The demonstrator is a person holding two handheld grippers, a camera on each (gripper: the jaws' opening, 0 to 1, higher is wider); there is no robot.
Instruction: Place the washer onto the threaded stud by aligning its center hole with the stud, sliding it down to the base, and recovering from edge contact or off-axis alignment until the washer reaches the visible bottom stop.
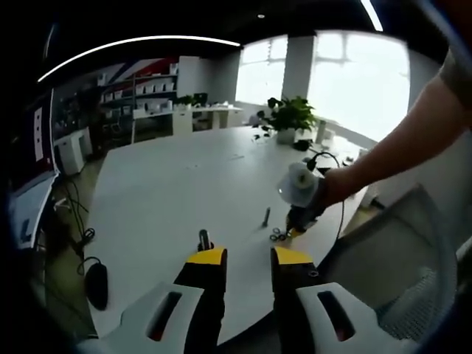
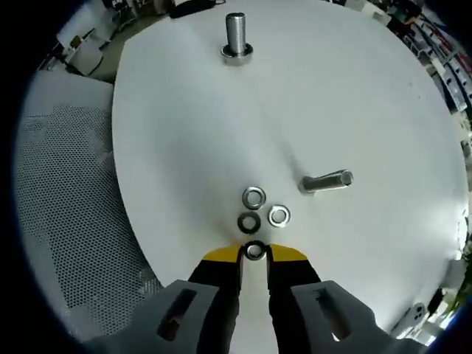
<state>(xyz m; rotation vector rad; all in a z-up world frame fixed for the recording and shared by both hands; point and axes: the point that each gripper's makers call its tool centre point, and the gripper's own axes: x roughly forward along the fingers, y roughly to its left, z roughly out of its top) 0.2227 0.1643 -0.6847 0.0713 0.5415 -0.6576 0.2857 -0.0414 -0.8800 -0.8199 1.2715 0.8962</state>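
Right gripper view | right gripper (image 2: pixel 254 252) is closing its jaws on a washer (image 2: pixel 255 251) at the table (image 2: pixel 184 133) edge | three more washers (image 2: pixel 254 198) are lying just beyond | upright stud (image 2: pixel 236 35) is standing well apart | pickup step in hand; next: carrying over, centring the hole | left gripper (image 1: pixel 248 255) is hanging open, empty.

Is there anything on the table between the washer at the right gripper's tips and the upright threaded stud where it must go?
Three loose washers lie just beyond the washer at the right gripper, roughly toward the upright stud. A second stud lies on its side, off to one side. Past these, nothing visible stands on the table before the stud.
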